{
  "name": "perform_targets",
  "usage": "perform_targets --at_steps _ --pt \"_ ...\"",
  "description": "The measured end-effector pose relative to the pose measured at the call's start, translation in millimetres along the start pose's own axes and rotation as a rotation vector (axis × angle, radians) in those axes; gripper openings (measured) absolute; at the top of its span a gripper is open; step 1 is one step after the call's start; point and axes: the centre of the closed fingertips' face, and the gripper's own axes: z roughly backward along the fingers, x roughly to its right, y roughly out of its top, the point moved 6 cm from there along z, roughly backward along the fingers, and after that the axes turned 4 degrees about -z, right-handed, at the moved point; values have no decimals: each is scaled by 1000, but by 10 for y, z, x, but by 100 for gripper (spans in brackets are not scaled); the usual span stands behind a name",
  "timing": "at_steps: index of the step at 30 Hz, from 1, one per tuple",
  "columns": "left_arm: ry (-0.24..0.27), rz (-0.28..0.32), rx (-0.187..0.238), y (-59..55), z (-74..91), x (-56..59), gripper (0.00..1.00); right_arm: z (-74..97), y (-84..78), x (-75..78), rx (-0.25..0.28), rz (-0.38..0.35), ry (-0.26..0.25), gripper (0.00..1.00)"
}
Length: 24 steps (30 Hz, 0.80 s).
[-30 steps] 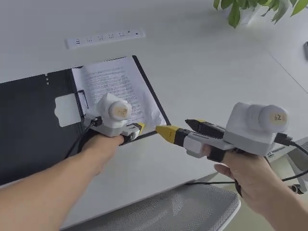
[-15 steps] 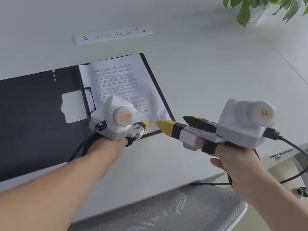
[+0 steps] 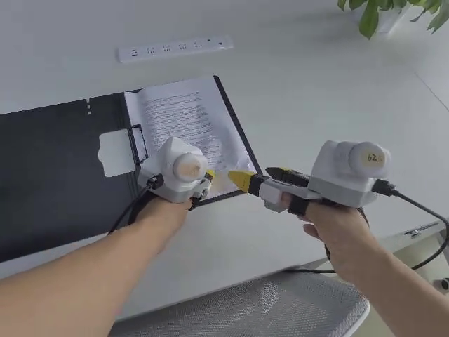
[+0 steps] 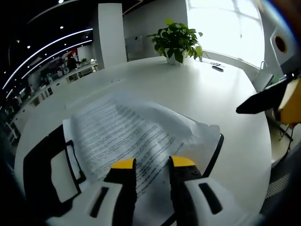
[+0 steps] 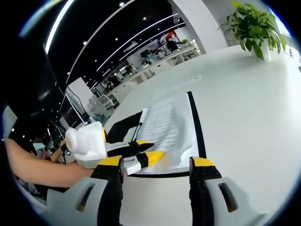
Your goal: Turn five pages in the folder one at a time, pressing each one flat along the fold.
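Note:
A black folder (image 3: 56,175) lies open on the white table, its printed top page (image 3: 186,123) on the right half. That page (image 4: 127,132) is rumpled, and its near right corner curls up. My left gripper (image 3: 205,182) rests low over the page's near edge. Its yellow-tipped jaws stand a narrow gap apart (image 4: 153,165), with paper showing between them. My right gripper (image 3: 254,175) hovers open just off the folder's near right corner, jaws wide (image 5: 156,162), pointing at the left gripper (image 5: 141,150) and the page (image 5: 171,125).
A white power strip (image 3: 175,49) lies beyond the folder. A potted plant (image 3: 393,10) stands at the far right of the table (image 3: 316,91). A grey mesh chair (image 3: 266,309) sits below the near table edge, and a cable trails from the right gripper.
My right gripper has moved left, closer to the folder's near right corner. The left gripper stays at the page's near edge. The head camera has shifted.

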Motion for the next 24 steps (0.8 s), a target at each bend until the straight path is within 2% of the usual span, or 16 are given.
perform_targets --at_steps 9,14,21,24 --pt "7 9 -1 2 -8 -15 24 -258 -19 159 -9 -62 -46 40" --pt "8 14 -1 4 -4 -16 24 -360 -78 260 -43 -100 -101 32" --pt "12 20 -1 9 -4 -18 24 -401 -83 324 -33 -125 -132 17" --pt "13 23 -1 11 -2 -20 24 -422 -117 361 -54 -117 -153 11"
